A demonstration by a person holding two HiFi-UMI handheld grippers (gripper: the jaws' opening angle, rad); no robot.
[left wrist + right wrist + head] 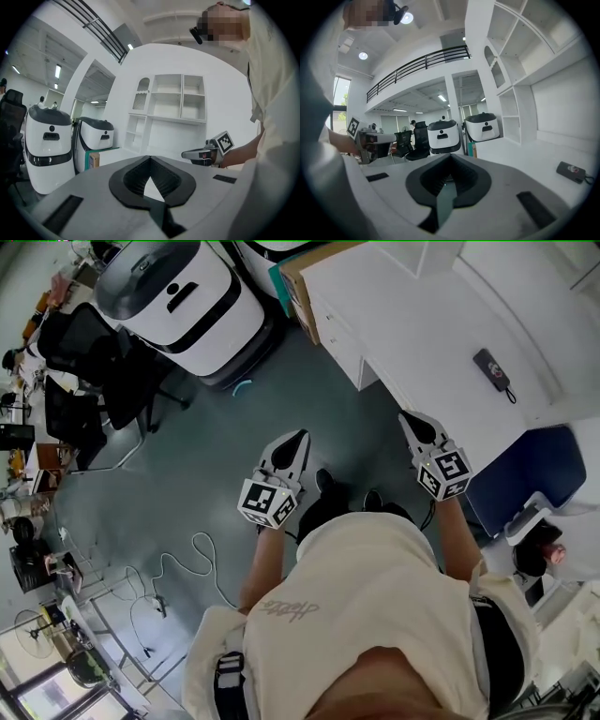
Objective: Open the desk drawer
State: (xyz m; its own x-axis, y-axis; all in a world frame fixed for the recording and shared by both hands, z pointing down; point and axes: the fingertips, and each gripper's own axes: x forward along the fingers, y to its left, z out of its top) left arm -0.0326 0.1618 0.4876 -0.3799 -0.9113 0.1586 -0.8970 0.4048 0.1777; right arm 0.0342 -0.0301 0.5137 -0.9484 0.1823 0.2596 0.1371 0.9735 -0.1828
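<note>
Both grippers are held above the floor (216, 437) beside the bench (412, 315). Left gripper (299, 437): fingers closed, nothing between them. Right gripper (409, 420): fingers closed, empty, tips just beside the bench edge. Desk drawer (336, 334): in the bench's front face, shut, apart from both grippers.

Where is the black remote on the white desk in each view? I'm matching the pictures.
Head view: black remote upper right, on the white desk.
Left gripper view: not in it.
Right gripper view: lower right edge, on the desk.
Shared landmark: white machines with black tops: head view upper left, left gripper view left, right gripper view centre.
</note>
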